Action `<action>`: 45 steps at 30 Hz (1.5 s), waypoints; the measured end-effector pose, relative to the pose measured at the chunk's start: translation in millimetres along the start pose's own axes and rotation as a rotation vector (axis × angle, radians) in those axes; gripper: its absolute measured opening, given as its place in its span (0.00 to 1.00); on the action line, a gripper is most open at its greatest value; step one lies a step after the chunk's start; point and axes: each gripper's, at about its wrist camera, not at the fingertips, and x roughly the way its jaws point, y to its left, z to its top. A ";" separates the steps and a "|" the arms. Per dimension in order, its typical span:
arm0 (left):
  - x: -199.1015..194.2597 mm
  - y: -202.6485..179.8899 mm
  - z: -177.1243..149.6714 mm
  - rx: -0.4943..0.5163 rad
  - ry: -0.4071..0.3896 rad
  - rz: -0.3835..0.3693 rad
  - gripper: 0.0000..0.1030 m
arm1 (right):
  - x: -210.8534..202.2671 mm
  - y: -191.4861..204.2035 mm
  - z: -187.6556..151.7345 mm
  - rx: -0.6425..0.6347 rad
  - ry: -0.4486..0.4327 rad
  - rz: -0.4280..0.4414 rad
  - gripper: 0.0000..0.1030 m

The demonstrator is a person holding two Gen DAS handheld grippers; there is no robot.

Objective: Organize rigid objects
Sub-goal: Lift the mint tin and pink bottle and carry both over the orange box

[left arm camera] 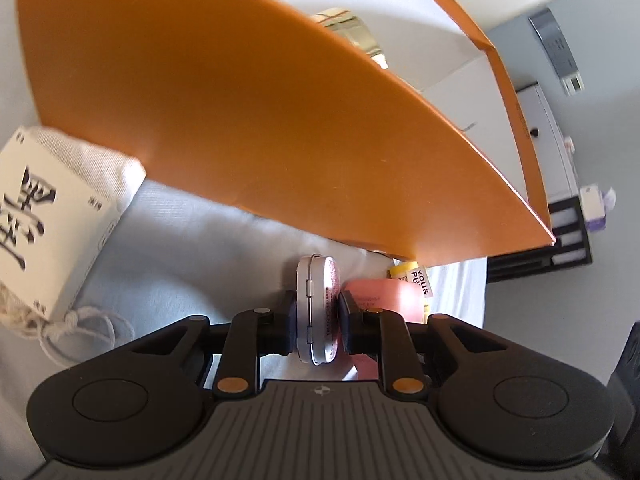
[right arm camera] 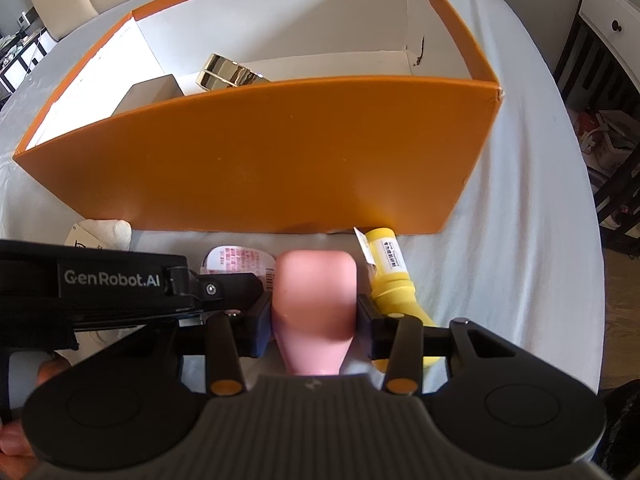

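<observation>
My left gripper (left arm camera: 318, 312) is shut on a small round silver tin (left arm camera: 316, 304) with a pink printed lid, held on edge just in front of the orange box (left arm camera: 248, 120). My right gripper (right arm camera: 314, 312) is shut on a pink bottle (right arm camera: 314, 300), below the near wall of the orange box (right arm camera: 260, 160). The tin (right arm camera: 236, 260) and the left gripper show at the left of the right wrist view. A yellow bottle (right arm camera: 390, 276) lies beside the pink bottle, against the box. Inside the box sit a gold object (right arm camera: 226, 72) and a white carton (right arm camera: 150, 92).
A white box with black lettering (left arm camera: 44, 216) rests on a cloth pouch (left arm camera: 80, 152) at the left. The white tablecloth (right arm camera: 532, 200) covers the table. A white cabinet (right arm camera: 612, 20) and dark chair stand to the right. The yellow bottle (left arm camera: 412, 276) peeks from under the box corner.
</observation>
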 end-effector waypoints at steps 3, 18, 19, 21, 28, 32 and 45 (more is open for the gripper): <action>-1.2 -2.6 0.1 0.017 -0.001 0.008 0.22 | 0.1 1.8 0.2 -0.005 -0.002 -0.003 0.43; -38.1 -37.8 -19.3 0.207 -0.183 0.120 0.19 | -26.7 7.8 -5.0 -0.029 -0.107 -0.016 0.41; -41.4 -40.0 -21.1 0.218 -0.196 0.128 0.19 | -28.8 7.6 -5.5 -0.027 -0.111 -0.019 0.41; -48.6 -45.1 -25.5 0.244 -0.222 0.141 0.19 | -33.9 6.3 -6.1 -0.023 -0.125 -0.023 0.41; -79.4 -62.6 -40.3 0.323 -0.315 0.111 0.19 | -67.4 7.6 -12.3 -0.019 -0.207 -0.013 0.41; -97.8 -69.2 -44.4 0.374 -0.380 0.085 0.19 | -88.4 9.0 -20.4 -0.023 -0.242 0.025 0.41; -116.6 -75.5 14.9 0.290 -0.369 0.061 0.19 | -128.5 11.5 27.4 -0.047 -0.349 0.031 0.41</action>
